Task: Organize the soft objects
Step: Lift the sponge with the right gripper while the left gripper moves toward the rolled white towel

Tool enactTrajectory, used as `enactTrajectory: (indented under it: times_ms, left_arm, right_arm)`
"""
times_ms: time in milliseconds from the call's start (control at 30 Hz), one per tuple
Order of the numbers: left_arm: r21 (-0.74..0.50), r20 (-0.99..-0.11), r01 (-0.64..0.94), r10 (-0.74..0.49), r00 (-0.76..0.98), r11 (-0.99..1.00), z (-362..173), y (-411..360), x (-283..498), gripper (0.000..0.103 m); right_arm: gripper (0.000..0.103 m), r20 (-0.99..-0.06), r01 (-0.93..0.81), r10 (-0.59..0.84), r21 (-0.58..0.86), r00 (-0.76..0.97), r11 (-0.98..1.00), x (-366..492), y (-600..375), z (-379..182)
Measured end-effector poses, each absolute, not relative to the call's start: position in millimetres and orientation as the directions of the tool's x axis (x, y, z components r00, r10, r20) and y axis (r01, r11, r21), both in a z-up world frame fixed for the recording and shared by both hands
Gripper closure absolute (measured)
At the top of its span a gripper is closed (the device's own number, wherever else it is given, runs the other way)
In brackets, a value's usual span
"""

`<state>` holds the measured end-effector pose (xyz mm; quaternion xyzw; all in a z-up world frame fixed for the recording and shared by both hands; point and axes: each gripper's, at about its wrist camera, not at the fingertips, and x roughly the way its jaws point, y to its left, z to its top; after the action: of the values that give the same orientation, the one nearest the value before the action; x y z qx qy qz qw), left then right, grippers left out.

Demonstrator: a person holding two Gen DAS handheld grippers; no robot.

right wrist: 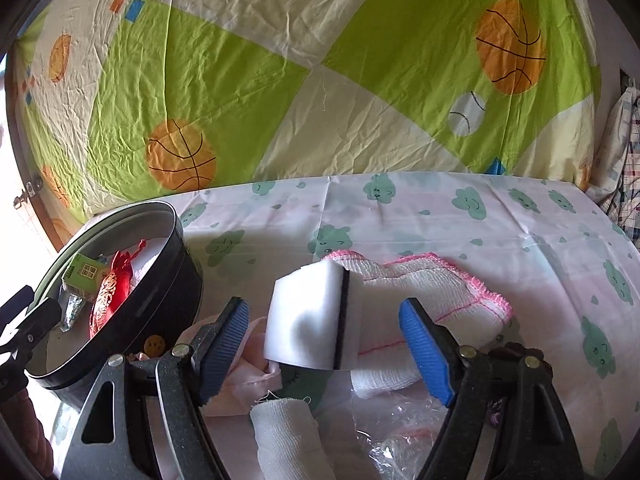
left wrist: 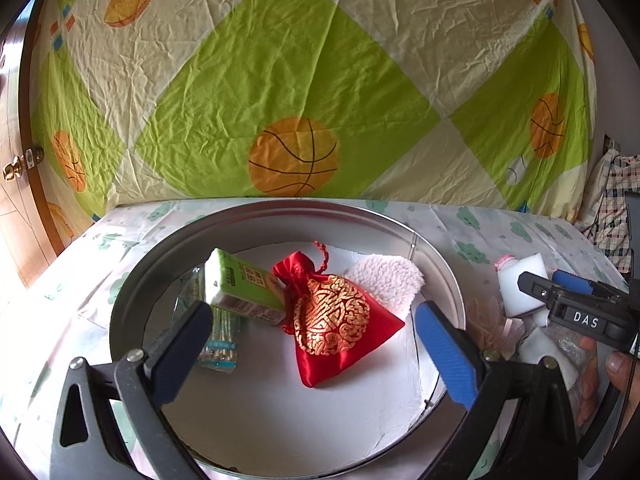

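A round black tin (left wrist: 132,280) holds a red and gold drawstring pouch (left wrist: 336,320), a green tissue pack (left wrist: 240,284), a white fleecy cloth (left wrist: 390,280) and a pack of cotton swabs (left wrist: 220,344). My left gripper (left wrist: 316,336) hangs open above the tin, its jaws to either side of the pouch and apart from it. In the right wrist view a white sponge with a dark edge (right wrist: 308,316) lies on a pink-trimmed white cloth (right wrist: 432,300). My right gripper (right wrist: 326,344) is open around the sponge without touching it. The tin (right wrist: 176,292) stands to the sponge's left.
A rolled white bandage (right wrist: 280,428), clear plastic wrap (right wrist: 404,436) and pale pink fabric (right wrist: 248,380) lie near the front edge. A cloud-print sheet (right wrist: 480,232) covers the table. A basketball-print sheet (left wrist: 304,80) hangs behind. A hand (left wrist: 616,364) shows at the right.
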<state>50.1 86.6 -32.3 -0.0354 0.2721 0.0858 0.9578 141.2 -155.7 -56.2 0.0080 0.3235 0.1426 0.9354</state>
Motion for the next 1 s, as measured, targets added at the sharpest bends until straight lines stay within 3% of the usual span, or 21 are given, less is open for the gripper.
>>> enactTrajectory:
  times_ms: [200,333,533,1000]
  left_arm:
    - [-0.021,-0.541,-0.18,0.14,0.829,0.984,-36,86,53,0.001]
    - [-0.026,-0.547,-0.183,0.14,0.825,0.983,-38,85,55,0.0]
    - [-0.025,-0.544,-0.191,0.147,0.826,0.981,-38,85,54,0.0]
    - [-0.006,-0.534,-0.132,0.108,0.838,0.991,-30,60,47,0.0]
  right_arm:
    - [0.025,-0.669,-0.274,0.267,0.098,0.694,0.957,155,-146,-66]
    - [0.052,-0.683,-0.293,0.279,0.099,0.675,0.951,157,-142,-69]
    - [0.062,-0.689,-0.326,0.304,0.104,0.658,0.94,157,-137,-71]
    - [0.066,-0.529,-0.303,0.304,0.091,0.793,0.949,121,-156,-39]
